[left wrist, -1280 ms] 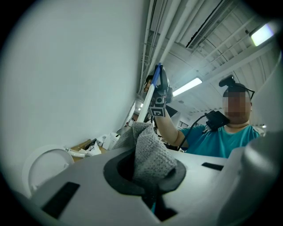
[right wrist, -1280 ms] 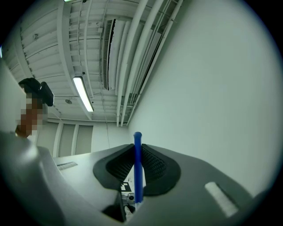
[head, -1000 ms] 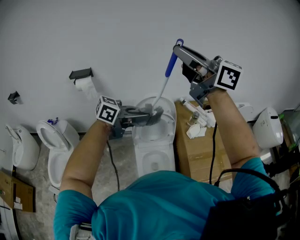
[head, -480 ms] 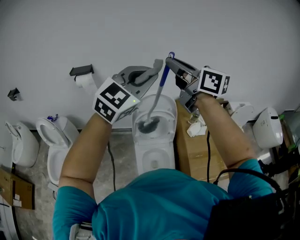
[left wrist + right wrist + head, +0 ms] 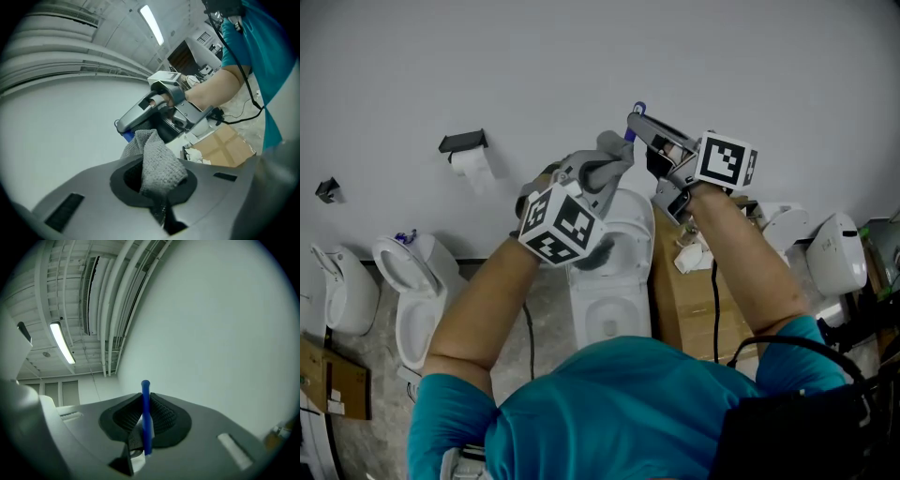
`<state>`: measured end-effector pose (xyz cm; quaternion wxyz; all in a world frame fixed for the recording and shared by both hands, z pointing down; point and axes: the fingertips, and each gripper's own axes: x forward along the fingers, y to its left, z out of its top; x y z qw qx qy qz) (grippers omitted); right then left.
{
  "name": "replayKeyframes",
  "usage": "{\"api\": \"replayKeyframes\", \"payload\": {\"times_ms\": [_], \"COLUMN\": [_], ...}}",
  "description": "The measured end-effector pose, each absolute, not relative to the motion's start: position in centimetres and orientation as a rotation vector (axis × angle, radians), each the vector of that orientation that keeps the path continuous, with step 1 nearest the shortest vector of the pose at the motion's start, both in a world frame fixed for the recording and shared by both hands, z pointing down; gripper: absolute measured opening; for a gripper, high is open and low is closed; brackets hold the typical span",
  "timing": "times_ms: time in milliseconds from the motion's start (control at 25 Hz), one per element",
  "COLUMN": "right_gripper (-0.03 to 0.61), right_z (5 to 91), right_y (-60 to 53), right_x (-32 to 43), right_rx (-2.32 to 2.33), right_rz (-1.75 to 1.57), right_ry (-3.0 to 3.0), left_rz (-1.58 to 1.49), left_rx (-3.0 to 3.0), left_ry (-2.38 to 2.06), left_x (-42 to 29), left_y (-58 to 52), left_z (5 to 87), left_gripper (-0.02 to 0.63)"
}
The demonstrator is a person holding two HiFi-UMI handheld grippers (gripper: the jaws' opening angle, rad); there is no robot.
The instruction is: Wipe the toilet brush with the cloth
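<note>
While the right gripper (image 5: 643, 123) is held up in front of the pale wall (image 5: 581, 56), its two jaws are pressed on the blue handle (image 5: 146, 416) of the toilet brush (image 5: 630, 134). The thin handle stands straight up between the ribbed pads, and its round tip pokes out above them. The dark brush head (image 5: 600, 253) hangs far below, over the bowl of the white toilet (image 5: 623, 300). Part of it is hidden behind the cube (image 5: 562, 223) on the left gripper (image 5: 615, 156).

The left gripper is pinching the grey cloth (image 5: 158, 164). A fold of it sticks up from between the closed jaws. In the left gripper view, the top of the cloth is just beside the right gripper (image 5: 140, 111) and a small bit of blue handle. I cannot tell if the cloth touches the handle. In the head view, both grippers are close together near the top of the brush, the left one a little lower. A cardboard box (image 5: 675, 309) sits at the toilet's right side.
</note>
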<state>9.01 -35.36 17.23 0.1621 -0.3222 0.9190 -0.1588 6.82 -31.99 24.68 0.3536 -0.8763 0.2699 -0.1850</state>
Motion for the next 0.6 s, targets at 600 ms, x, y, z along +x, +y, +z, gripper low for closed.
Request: {"api": "replayKeyframes", "payload": {"times_ms": [600], "right_gripper": [0.052], "right_z": [15.1], "right_y": [-35.2], "right_x": [11.5], "right_rx": [-0.954], "right_rz": [-0.406], "right_ry": [2.551], "left_rz": [-0.596], "left_rx": [-2.215], "left_ry": [0.693], "left_x": [7.1], "left_y": [-31.6], "left_z": [30.0], "left_gripper": [0.012]}}
